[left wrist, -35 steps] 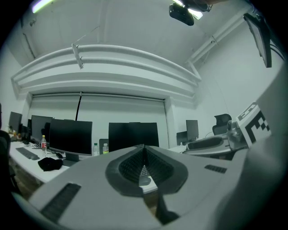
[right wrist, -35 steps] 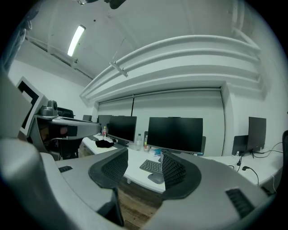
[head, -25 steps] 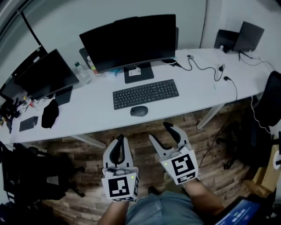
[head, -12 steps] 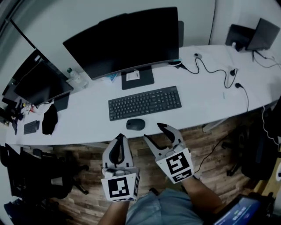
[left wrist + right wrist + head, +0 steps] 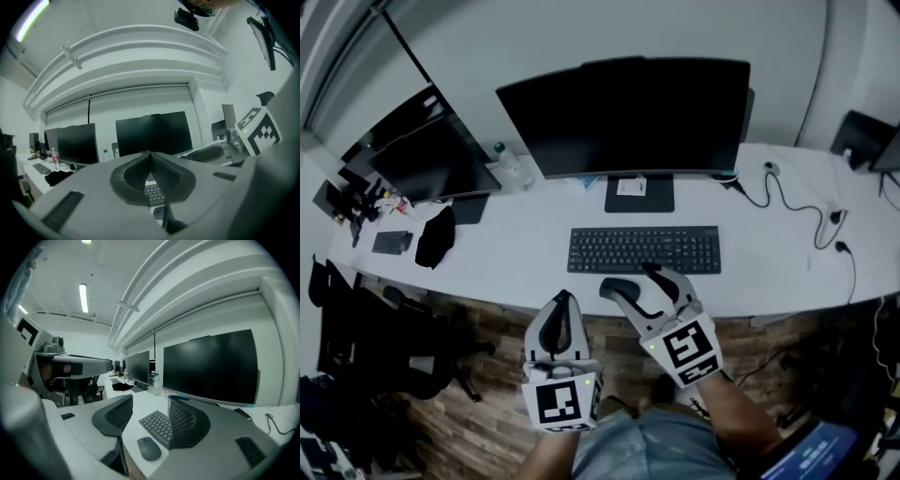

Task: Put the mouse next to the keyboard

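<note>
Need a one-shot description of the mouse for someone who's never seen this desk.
On the long white desk, find the big central monitor and the black keyboard in front of it. Between the keyboard's left half and the desk's front edge lies the mouse: a small, dark, smooth oval with no keys.

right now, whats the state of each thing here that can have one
left gripper: shut, empty
right gripper: open, nothing gripped
mouse: lying on the desk, below the open jaws, untouched
big monitor: screen dark
side monitor: screen dark
keyboard: flat on the desk
</note>
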`<action>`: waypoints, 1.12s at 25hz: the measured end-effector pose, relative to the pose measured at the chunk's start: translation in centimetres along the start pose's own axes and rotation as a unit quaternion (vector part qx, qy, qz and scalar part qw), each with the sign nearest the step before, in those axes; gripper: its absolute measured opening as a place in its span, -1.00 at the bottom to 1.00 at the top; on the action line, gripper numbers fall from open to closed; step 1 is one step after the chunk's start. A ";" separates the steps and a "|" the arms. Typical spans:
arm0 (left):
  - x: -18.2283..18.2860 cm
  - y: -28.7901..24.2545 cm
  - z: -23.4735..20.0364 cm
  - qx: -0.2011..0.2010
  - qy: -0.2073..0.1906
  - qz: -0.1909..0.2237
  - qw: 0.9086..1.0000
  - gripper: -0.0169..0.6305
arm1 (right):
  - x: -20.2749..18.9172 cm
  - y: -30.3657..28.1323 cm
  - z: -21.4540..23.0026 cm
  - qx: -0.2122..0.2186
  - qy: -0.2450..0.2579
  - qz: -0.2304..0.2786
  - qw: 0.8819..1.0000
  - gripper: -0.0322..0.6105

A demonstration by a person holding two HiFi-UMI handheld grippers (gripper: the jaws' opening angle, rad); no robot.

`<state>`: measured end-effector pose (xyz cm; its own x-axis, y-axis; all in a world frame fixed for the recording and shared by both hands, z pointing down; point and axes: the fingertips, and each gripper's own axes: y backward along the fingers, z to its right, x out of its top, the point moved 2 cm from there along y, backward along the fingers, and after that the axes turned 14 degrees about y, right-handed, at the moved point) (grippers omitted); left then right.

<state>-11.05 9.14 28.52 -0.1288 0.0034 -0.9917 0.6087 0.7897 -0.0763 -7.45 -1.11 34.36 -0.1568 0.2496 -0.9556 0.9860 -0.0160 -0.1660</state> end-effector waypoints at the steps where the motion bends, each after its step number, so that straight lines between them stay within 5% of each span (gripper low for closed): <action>1: 0.1 0.1 -0.6 0.009 0.002 0.000 1.000 -0.93 | 0.4 -0.6 -0.1 0.007 0.006 0.003 1.000 -0.13; 6: -0.7 0.3 -3.7 0.045 0.025 -0.008 0.999 -0.93 | 0.8 -3.2 -1.1 0.043 0.035 0.002 0.998 -0.10; 12: -1.4 -2.1 -6.6 0.038 0.054 -0.004 0.998 -0.93 | -0.6 -6.8 -2.2 0.076 0.035 -0.028 0.996 -0.05; 28: -7.5 -8.5 -10.7 0.024 0.097 -0.086 0.991 -0.93 | -9.9 -11.6 -4.5 0.152 0.029 -0.143 0.978 0.00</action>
<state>-23.60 8.98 37.68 -0.3791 -0.0070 -0.9253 0.6013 0.7582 -0.2521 -17.07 0.95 46.83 -0.4109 0.3395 -0.8461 0.8391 -0.2219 -0.4966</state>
